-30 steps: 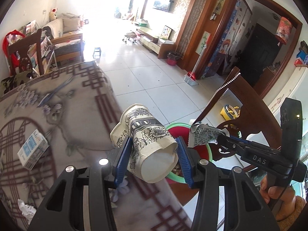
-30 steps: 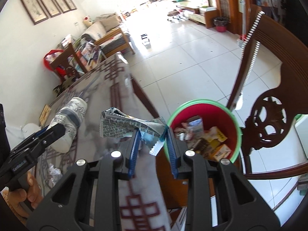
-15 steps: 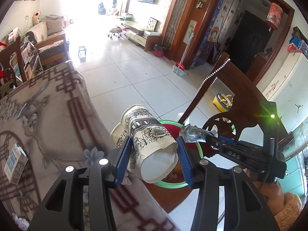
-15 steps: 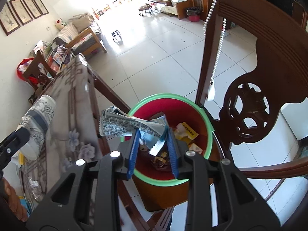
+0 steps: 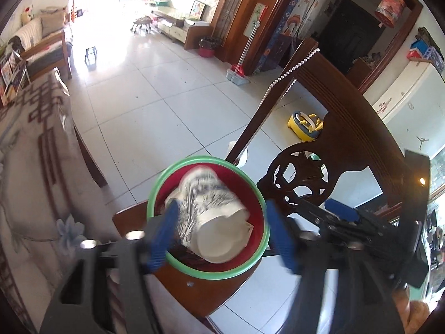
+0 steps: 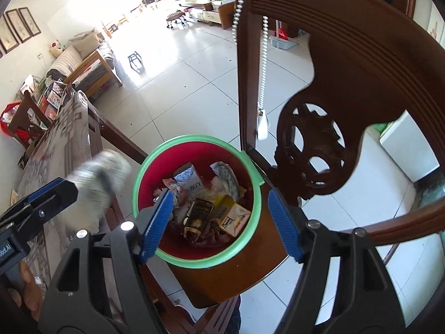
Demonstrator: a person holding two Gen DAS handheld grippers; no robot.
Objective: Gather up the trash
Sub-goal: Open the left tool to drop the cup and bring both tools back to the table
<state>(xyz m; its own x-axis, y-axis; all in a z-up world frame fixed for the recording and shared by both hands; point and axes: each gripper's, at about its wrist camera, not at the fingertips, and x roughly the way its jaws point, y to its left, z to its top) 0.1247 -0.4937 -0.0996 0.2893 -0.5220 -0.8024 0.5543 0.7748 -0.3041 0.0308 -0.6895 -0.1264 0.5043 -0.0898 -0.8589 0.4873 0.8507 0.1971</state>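
No readable text anywhere.

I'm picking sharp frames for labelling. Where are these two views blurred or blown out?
Left wrist view: the paper cup and the left gripper are motion-smeared, and the far windows are blown out white. Right wrist view: the trash in the red bin is sharp, but the cup at left is a grey smear; the far room glares.

My left gripper (image 5: 222, 233) is opening; the blurred paper cup (image 5: 211, 217) seems loose between its pads, above the red bin (image 5: 207, 272).
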